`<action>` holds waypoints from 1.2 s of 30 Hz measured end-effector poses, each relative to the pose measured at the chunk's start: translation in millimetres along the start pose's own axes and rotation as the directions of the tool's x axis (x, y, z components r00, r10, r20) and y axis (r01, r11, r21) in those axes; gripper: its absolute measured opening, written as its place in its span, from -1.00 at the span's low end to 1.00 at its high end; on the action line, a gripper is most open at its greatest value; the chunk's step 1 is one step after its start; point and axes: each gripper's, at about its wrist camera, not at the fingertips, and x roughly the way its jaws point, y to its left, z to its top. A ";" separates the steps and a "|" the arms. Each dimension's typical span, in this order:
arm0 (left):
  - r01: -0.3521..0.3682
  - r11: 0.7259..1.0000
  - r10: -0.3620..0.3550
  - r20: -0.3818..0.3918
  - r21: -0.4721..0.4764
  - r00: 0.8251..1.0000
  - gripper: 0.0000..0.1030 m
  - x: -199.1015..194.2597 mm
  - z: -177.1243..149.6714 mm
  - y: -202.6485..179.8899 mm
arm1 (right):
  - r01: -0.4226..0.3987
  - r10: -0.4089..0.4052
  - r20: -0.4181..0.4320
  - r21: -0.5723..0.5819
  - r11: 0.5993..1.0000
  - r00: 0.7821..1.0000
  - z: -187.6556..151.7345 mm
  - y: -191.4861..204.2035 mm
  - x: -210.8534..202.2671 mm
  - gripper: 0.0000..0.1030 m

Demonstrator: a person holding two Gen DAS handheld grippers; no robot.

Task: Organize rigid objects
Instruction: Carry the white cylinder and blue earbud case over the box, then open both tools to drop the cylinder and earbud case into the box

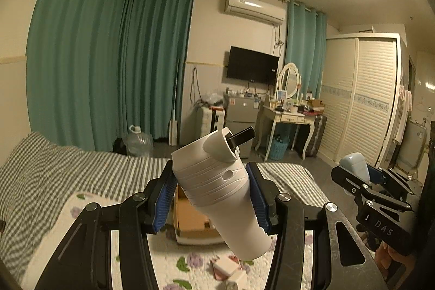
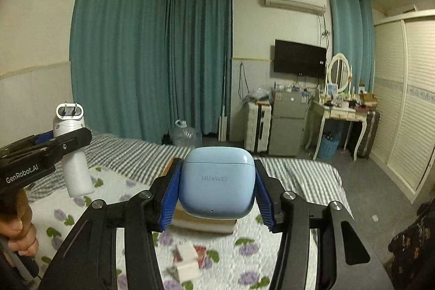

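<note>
2 grippers, 2 held items, both lifted over the bed.

Left gripper clamped on 1 white plug-in device, tilted, centre frame; right gripper clamped on 1 blue earbud case, centre frame. Right view alone shows device's 2 prongs, upper left, and HUAWEI logo. 1 cardboard box lies below on floral sheet, plus 2 small white blocks, lower centre.

cardboard box mostly hidden behind earbud case; small items below blurred.
</note>
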 end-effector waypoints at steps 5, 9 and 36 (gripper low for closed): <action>-0.006 1.000 0.006 0.012 0.000 1.000 0.00 26.7 11.7 4.5 | -0.003 0.003 0.027 -0.021 1.000 1.000 17.1 0.9 21.1 -0.03; -0.015 1.000 0.015 0.008 0.007 1.000 0.00 55.3 12.6 5.9 | -0.008 0.009 0.033 -0.032 0.999 0.999 21.0 0.0 46.9 -0.03; -0.054 0.998 0.056 -0.329 0.014 0.943 0.01 277.6 -99.4 27.9 | -0.112 0.096 -0.323 -0.030 0.993 0.942 -93.4 -20.8 296.4 -0.03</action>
